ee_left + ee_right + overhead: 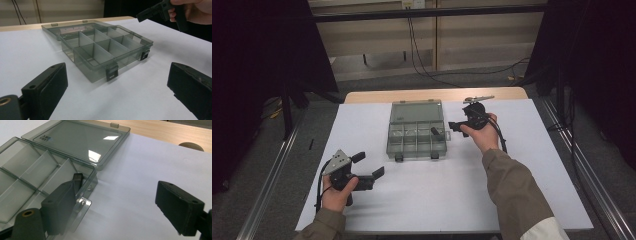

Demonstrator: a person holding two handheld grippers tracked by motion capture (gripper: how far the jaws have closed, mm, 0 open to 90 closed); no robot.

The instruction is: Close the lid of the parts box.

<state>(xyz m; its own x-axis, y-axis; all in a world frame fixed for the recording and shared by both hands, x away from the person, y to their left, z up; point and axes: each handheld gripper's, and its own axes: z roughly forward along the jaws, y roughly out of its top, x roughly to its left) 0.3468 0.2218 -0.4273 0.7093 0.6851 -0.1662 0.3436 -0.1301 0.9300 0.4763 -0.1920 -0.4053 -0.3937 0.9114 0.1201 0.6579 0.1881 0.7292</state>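
Observation:
A clear grey compartment box (pixel 417 135) lies open in the middle of the white table top (pixel 437 190), its lid (pixel 417 111) laid flat behind it. A small black piece (pixel 435 131) stands in the box's right-hand compartment, against the wall (pixel 78 178). My right gripper (pixel 456 127) is just right of the box, open, with nothing held. In the right gripper view (pixel 118 202) one jaw is over the box's right edge beside the black piece and the other is over the table. My left gripper (pixel 368 165) is at the front left, open and empty, facing the box (pixel 100 47).
Two black latches (pixel 112 74) hang on the box's front wall. A bare wooden strip (pixel 432 95) runs along the table's far edge. Cables (pixel 422 65) lie on the floor beyond it, and metal rails (pixel 584 165) flank both sides.

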